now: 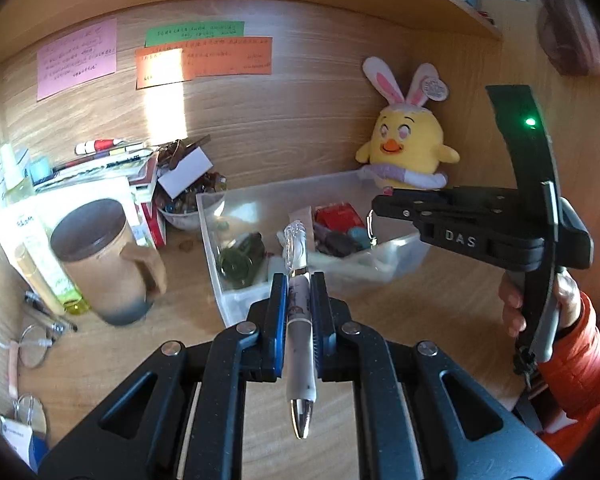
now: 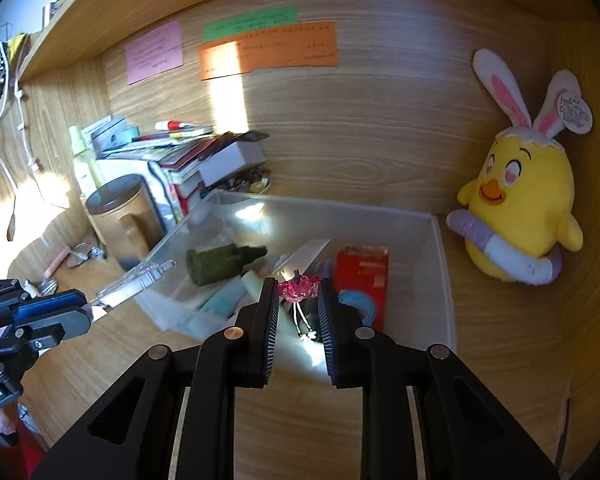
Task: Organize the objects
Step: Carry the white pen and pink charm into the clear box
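My left gripper [image 1: 299, 286] is shut on a white pen [image 1: 299, 320] with a clear cap, held lengthwise between the blue pads, just short of the clear plastic bin [image 1: 212, 240]. The pen's clear cap end also shows in the right wrist view [image 2: 136, 280]. My right gripper [image 2: 299, 290] is shut on a small pink charm [image 2: 298, 289] with thin dangling strands, held above the bin [image 2: 440, 280]. In the left wrist view the right gripper [image 1: 374, 210] hangs over the bin's right end. The bin holds a dark green bottle [image 2: 220, 262], a red box [image 2: 362, 276] and other small items.
A brown lidded mug [image 1: 104, 264] stands left of the bin. Behind it are stacked books and papers [image 1: 100, 172] and a bowl of trinkets [image 1: 184, 208]. A yellow plush chick [image 2: 520, 208] leans in the right corner. Glasses [image 1: 32, 344] lie at the front left. Sticky notes [image 1: 204, 56] hang on the back wall.
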### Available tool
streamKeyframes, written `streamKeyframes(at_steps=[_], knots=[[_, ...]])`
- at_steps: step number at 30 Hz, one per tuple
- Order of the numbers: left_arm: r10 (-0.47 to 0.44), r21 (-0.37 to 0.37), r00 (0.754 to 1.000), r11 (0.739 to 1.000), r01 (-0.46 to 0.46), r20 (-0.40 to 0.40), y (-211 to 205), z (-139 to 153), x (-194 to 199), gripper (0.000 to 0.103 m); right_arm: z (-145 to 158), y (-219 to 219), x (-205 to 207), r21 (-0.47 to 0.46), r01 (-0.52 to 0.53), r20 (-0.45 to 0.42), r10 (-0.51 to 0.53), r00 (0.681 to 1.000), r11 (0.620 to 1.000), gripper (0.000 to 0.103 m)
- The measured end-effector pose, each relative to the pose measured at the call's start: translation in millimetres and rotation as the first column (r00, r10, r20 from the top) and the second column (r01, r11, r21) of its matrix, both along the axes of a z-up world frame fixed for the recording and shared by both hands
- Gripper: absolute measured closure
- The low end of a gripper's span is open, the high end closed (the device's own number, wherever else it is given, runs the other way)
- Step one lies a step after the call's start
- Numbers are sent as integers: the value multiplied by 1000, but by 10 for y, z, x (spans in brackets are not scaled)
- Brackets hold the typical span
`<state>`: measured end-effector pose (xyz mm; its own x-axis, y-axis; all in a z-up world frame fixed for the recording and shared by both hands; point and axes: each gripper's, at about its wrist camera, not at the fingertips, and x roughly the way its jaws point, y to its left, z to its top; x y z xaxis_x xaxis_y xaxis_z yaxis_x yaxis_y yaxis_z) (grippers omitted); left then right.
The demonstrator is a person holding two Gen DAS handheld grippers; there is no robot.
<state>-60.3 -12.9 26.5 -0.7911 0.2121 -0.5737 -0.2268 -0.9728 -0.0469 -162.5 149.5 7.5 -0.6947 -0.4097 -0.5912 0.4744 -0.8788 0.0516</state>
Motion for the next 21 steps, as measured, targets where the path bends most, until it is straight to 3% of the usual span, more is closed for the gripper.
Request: streamKeyframes(at_steps=[10, 21], knots=[[12, 32, 998, 999, -14, 67, 29, -19, -678, 93, 36, -78, -274, 14, -18, -10, 18, 1000, 1000, 85], [10, 14, 989, 1000, -12, 148, 153, -294, -1112, 93, -354, -167, -504, 40, -74, 166, 66, 984, 996, 84]])
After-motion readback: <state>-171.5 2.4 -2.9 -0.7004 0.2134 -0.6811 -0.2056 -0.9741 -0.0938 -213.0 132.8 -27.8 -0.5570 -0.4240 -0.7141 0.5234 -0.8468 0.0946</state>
